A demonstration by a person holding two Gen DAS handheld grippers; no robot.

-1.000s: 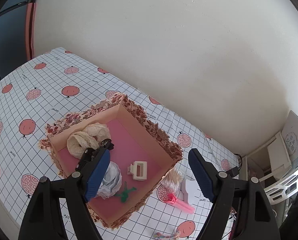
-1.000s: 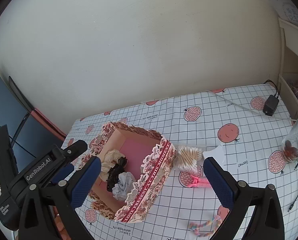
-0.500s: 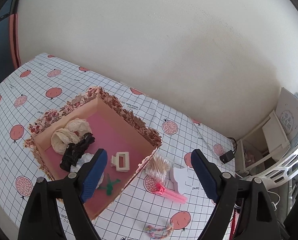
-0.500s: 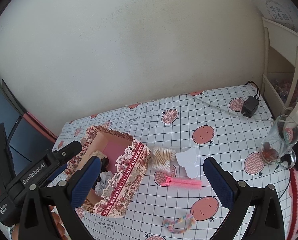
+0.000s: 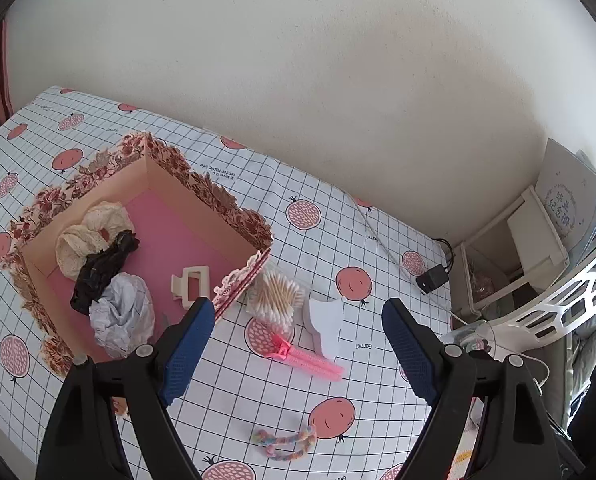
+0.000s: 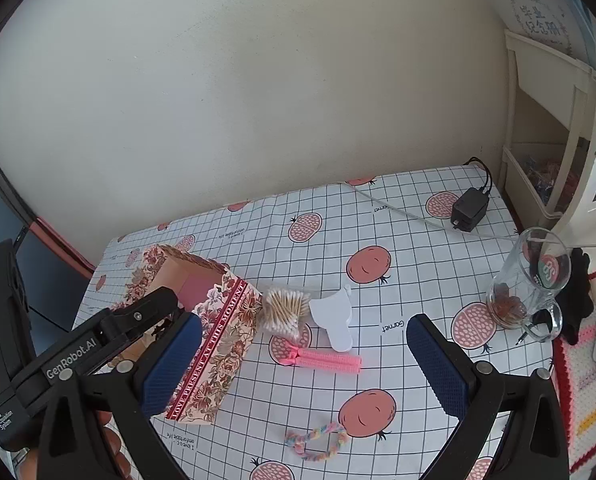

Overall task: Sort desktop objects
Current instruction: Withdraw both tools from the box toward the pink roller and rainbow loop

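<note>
I hold my left tool [image 5: 298, 344] tilted down over the bench [image 5: 378, 240], its blue pads spread wide with nothing between them, above the pink comb [image 5: 310, 360] and the bundle of cotton swabs [image 5: 275, 294] just beside the floral box [image 5: 201, 196]. My right tool [image 6: 302, 360] also slants down, equally wide apart and empty, over the same comb, with the braided hair tie [image 6: 318, 440] lying nearer me and the white card [image 6: 336, 320] touching the swabs.

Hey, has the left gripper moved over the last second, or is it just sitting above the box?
Yes. The left gripper has shifted off the floral box toward the pink clip.
</note>
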